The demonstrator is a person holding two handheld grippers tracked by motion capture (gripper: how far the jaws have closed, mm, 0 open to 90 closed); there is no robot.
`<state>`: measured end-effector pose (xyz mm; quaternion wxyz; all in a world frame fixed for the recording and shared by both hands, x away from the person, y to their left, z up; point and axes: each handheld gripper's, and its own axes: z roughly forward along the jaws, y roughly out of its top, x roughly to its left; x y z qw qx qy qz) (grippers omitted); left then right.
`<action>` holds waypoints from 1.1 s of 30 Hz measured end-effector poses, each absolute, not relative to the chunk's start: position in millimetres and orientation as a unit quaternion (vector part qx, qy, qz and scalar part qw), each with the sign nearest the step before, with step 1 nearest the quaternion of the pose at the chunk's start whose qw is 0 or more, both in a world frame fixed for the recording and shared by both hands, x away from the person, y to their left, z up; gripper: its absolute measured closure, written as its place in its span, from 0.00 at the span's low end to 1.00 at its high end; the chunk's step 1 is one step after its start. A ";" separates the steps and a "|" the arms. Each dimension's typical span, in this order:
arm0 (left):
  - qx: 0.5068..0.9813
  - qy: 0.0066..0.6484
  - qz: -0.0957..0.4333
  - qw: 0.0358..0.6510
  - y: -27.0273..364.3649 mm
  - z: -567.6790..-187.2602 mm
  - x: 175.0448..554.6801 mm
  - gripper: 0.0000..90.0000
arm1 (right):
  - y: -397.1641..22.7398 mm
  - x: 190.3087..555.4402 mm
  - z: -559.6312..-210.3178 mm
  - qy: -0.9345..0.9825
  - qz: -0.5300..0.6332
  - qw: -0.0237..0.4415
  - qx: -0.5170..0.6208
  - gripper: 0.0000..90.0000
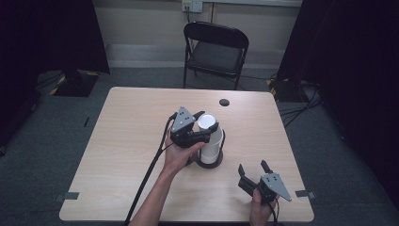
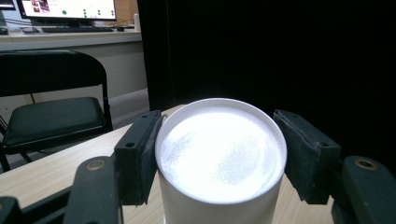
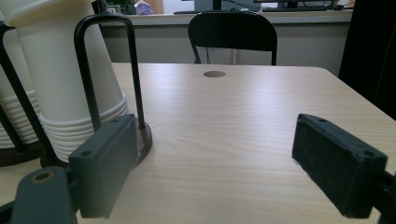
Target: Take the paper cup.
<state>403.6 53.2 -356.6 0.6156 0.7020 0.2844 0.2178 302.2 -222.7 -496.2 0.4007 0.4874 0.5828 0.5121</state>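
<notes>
A stack of white paper cups (image 1: pixel 212 147) stands upside down in a black wire holder (image 1: pixel 210 163) at the middle of the wooden table (image 1: pixel 131 127). My left gripper (image 1: pixel 207 126) is shut on the top cup (image 1: pixel 206 121). In the left gripper view, both pads press the sides of that top cup (image 2: pixel 220 154), with the left gripper (image 2: pixel 219 156) around its upturned bottom. My right gripper (image 1: pixel 252 167) rests open near the table's front right, apart from the stack. In the right gripper view, the cup stack (image 3: pixel 60 93) and a wire loop of the holder (image 3: pixel 107 70) stand left of the right gripper (image 3: pixel 219 158).
A black folding chair (image 1: pixel 215 49) stands beyond the table's far edge. A dark round hole (image 1: pixel 224 102) sits in the tabletop at the back right. Dark curtains hang at both sides. Cables trail from both grippers over the front edge.
</notes>
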 end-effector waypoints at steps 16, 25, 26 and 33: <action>0.669 0.310 0.185 0.650 72.7 -349.4 390.8 0.39 | -222.0 304.7 -495.5 0.591 0.505 0.394 0.490 0.16; 0.651 0.324 0.160 0.667 86.9 -352.3 380.1 0.39 | -220.3 306.0 -495.3 0.596 0.496 0.396 0.492 0.17; 0.651 0.325 0.158 0.668 87.8 -352.4 379.3 0.39 | -220.2 305.6 -495.3 0.598 0.497 0.397 0.489 0.17; 0.641 0.332 0.126 0.681 94.6 -359.6 373.6 0.39 | -224.1 302.0 -496.0 0.595 0.526 0.380 0.475 0.17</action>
